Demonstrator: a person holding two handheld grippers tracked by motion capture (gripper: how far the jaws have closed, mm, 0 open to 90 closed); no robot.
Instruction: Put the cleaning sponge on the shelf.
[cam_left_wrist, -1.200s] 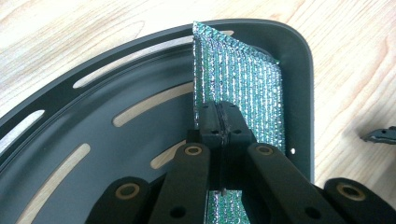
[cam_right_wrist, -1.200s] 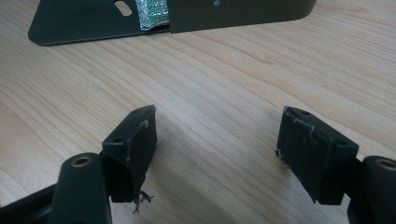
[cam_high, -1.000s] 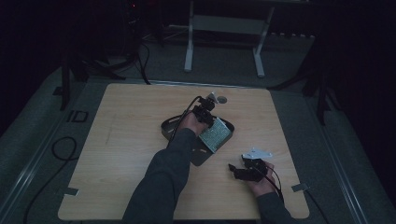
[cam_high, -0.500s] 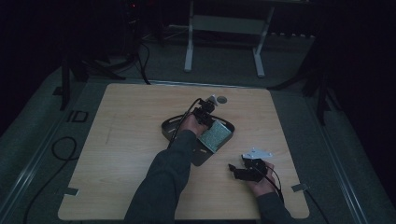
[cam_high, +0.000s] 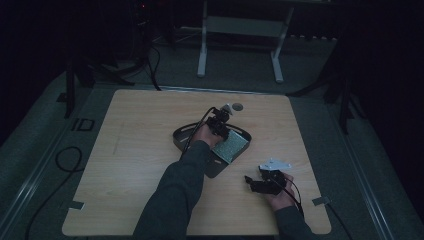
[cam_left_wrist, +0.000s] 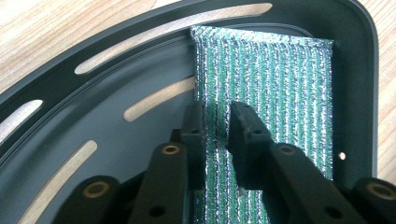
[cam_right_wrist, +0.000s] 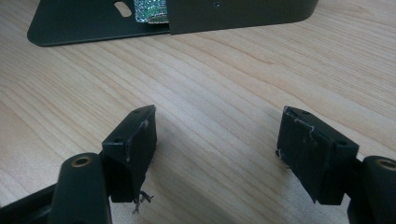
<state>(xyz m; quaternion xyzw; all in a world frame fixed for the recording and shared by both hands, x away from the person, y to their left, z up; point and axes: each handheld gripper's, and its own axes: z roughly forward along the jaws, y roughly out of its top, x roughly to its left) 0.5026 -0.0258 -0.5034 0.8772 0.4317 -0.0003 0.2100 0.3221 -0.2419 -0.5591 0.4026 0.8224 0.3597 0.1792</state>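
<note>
on the pale wooden table, under the left gripper, sits a dark slotted metal tray holding a green-and-silver scouring pad. its jaws have just been opening, pad released between them. next: lift clear. right gripper idles open.

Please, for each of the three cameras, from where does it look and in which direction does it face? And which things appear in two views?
High view: above the person's side, facing forward and down on the pale wooden table; both forearms, left gripper and right gripper show.
Left gripper view: rides that gripper, facing down into the dark slotted metal tray onto the green-silver sparkly scouring sponge; its jaws, just opening, straddle the sponge's edge.
Right gripper view: low over the table, facing the tray; open jaws.
Shared: tray and sponge.
</note>
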